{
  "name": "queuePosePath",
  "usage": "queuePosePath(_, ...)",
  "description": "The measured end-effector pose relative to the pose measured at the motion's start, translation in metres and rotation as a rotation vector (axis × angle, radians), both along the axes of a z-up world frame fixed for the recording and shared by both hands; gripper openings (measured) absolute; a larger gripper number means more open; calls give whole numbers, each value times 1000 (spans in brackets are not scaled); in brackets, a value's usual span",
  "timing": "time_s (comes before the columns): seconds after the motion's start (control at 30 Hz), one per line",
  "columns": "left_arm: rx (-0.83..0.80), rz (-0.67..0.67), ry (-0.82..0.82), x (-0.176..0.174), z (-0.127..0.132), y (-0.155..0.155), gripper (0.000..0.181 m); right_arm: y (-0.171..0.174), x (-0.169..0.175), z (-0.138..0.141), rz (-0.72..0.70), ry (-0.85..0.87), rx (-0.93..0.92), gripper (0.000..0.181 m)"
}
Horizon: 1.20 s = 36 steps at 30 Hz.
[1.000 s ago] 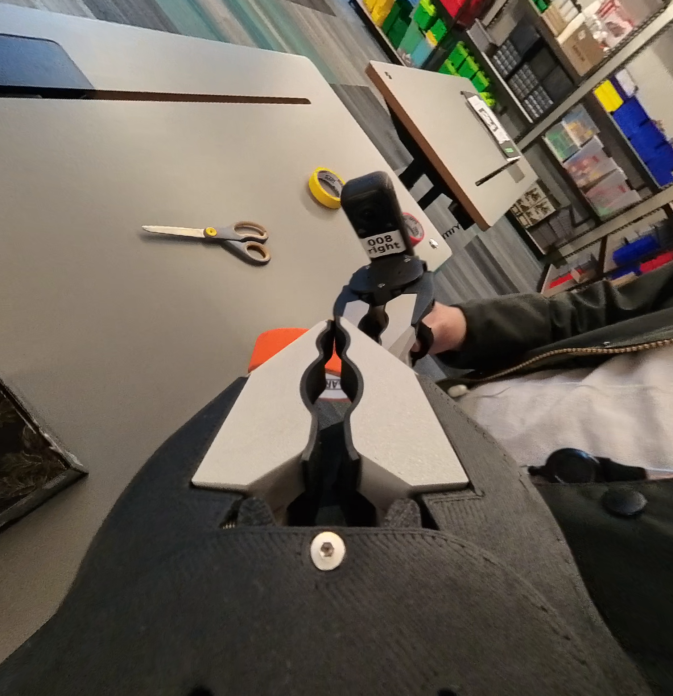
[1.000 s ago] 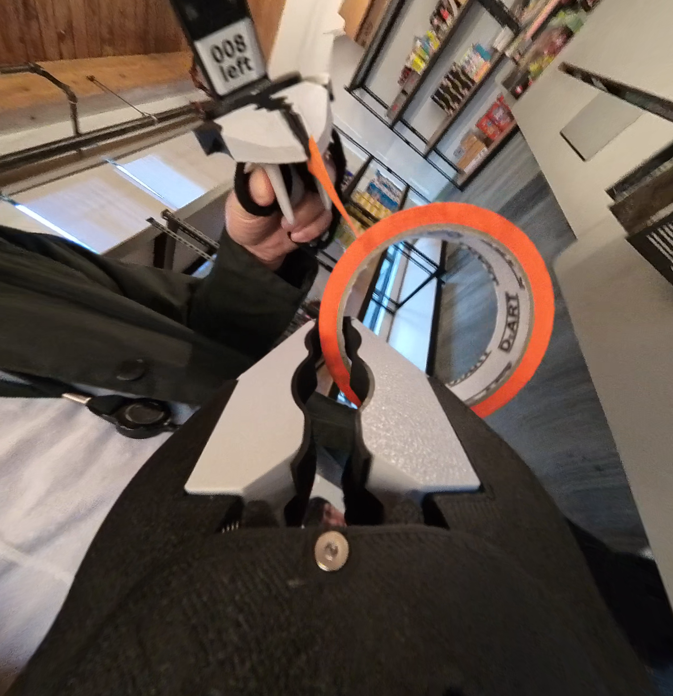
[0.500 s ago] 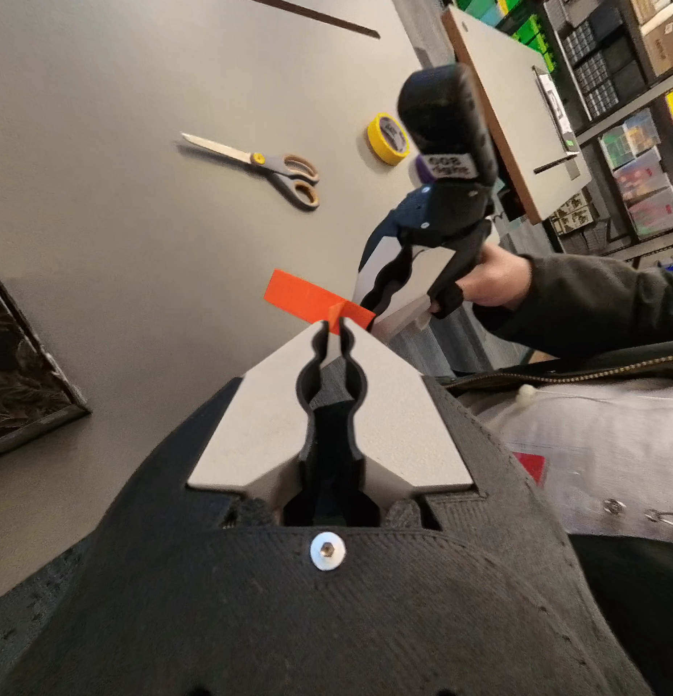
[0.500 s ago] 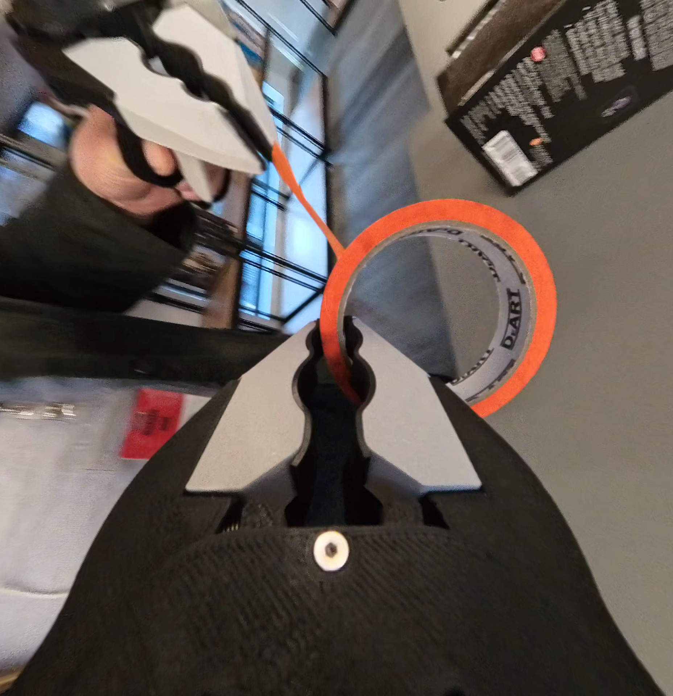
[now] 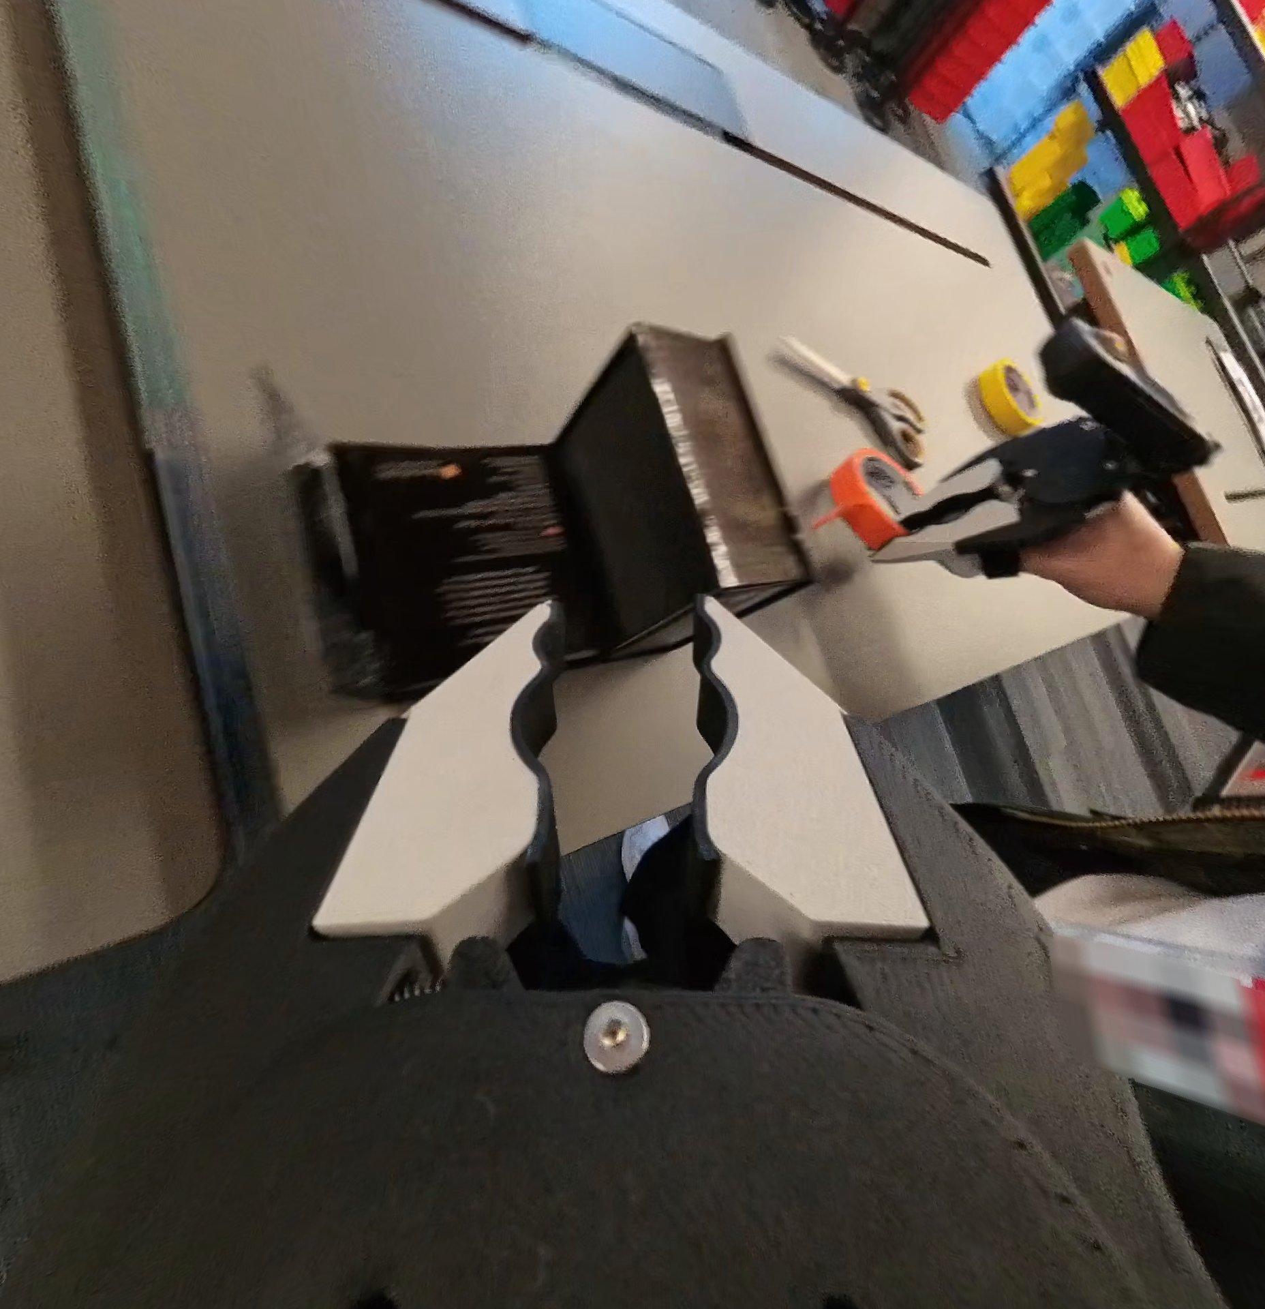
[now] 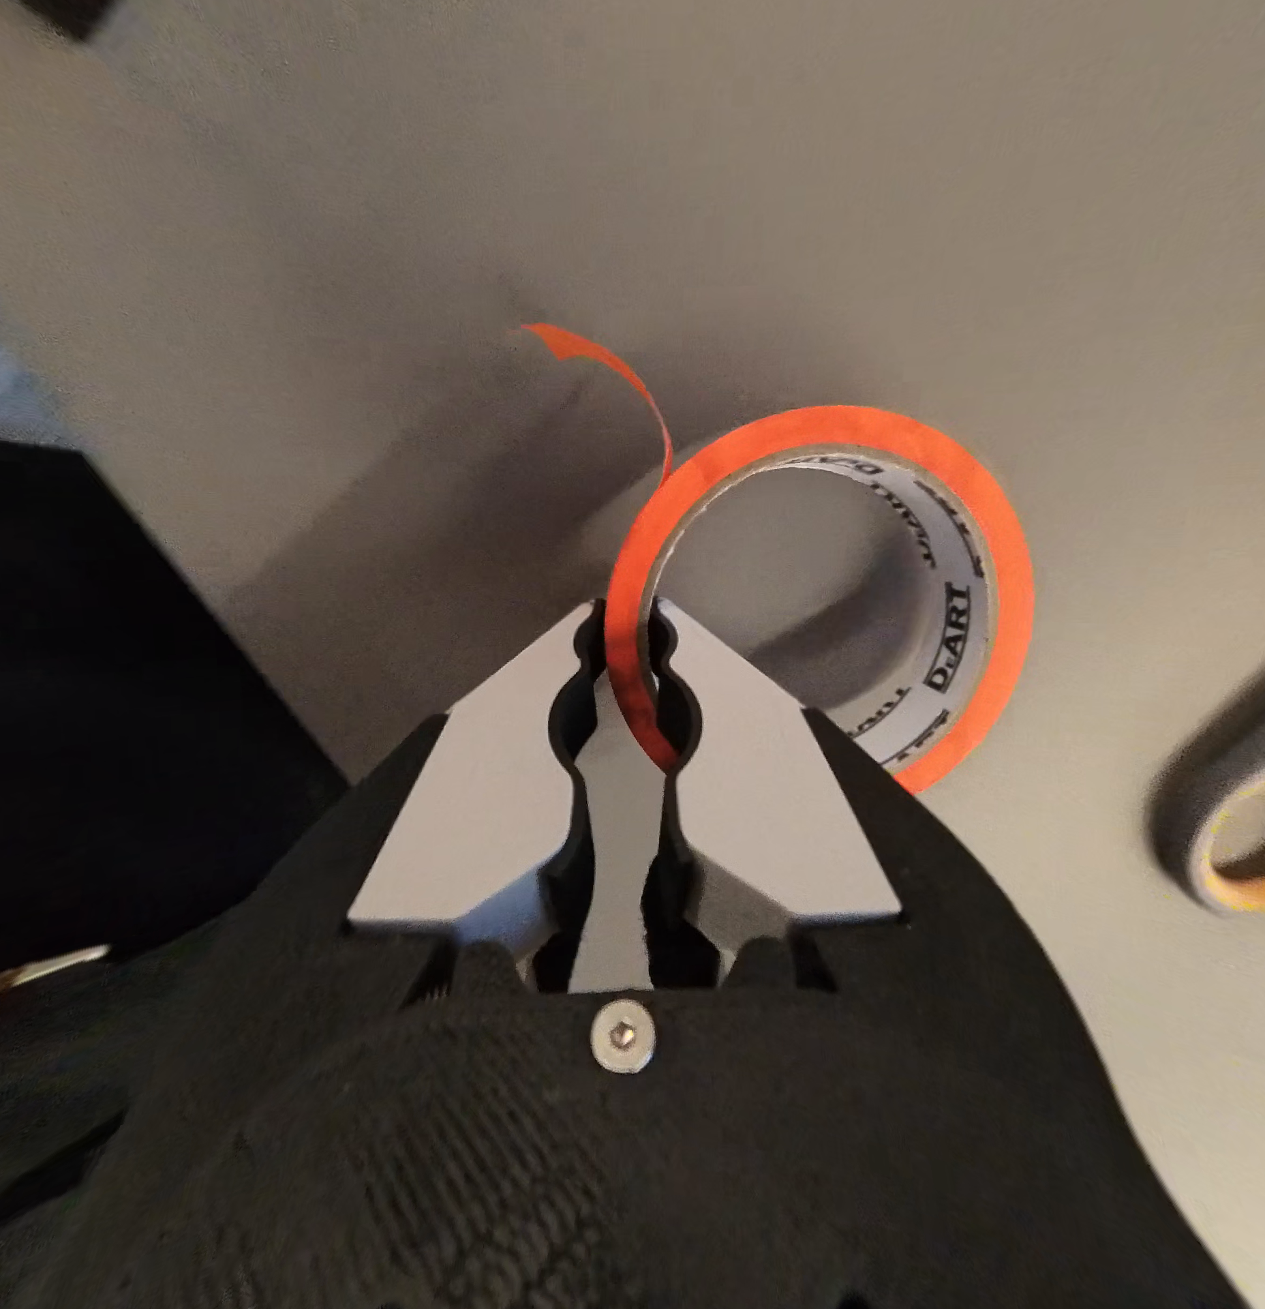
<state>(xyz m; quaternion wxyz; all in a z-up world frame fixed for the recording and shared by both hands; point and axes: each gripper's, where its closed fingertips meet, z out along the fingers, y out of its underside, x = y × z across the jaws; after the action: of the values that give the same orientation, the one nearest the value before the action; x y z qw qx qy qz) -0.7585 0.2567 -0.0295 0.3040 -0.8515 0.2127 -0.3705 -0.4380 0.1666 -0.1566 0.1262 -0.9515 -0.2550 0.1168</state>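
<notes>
The right gripper [image 6: 630, 609] pinches the orange tape roll [image 6: 984, 538], its loose end curling toward 11 o'clock, while the left gripper [image 5: 626, 616] hangs spread and empty before the black box [image 5: 658, 510].

Soft, even indoor light falls on the grey bench [image 5: 417, 234], with no hard glare. The left wrist view is smeared by motion — the black box [image 5: 644, 489], the scissors [image 5: 856, 397] and the coloured bins [image 5: 1139, 142] at the top right are streaked, while the left tool [image 5: 626, 623] close to the lens stays sharp. In the right wrist view the orange tape roll [image 6: 821, 595] is fairly crisp and casts a broad, soft shadow to its left — the dark ring [image 6: 1231, 843] at the right edge is blurred. Wide-angle bending stretches both frames toward the edges.
</notes>
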Motion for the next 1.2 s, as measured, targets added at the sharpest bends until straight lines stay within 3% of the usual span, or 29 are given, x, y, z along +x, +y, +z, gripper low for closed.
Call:
queuePosePath(0.1, -74, 81, 54, -40, -33, 20, 39, 0, 16, -7, -104, -55, 31, 10)
queuePosePath(0.23, -150, 101, 120, -59, -79, 38, 46, -6, 17, -13, -171, -74, 13, 11)
queuePosePath(0.33, -228, 97, 130, -56, -108, 48, 48, -10, 11, -14, -195, -52, -29, 26)
queuePosePath(0.47, -258, 74, 126, -46, -125, 60, 46, -19, 8, -11, -260, -14, -76, 54)
queuePosePath(0.53, -239, 56, 144, -43, -127, 66, 38, -31, 5, -5, -279, 4, -81, 68)
queuePosePath(0.63, -282, -18, 120, -31, -128, 60, 1, -49, 5, 18, -311, -35, -45, 73)
queuePosePath(0.77, -249, -30, 140, -28, -120, 62, 0, -7, -26, 98, -280, -128, 255, 71)
queuePosePath(0.83, -240, -30, 151, -27, -117, 63, 0, 14, -43, 116, -263, -143, 278, 76)
queuePosePath(1.0, -215, -28, 93, -14, -84, 64, 0, 53, -136, 126, -361, 357, 165, 89)
queuePosePath(1.07, -191, -42, 94, -7, -71, 61, 0, 67, -162, 118, -396, 454, 82, 100)
queuePosePath(1.2, -159, -86, 73, 16, -45, 49, 0, 83, -184, 100, -543, 597, -91, 101)
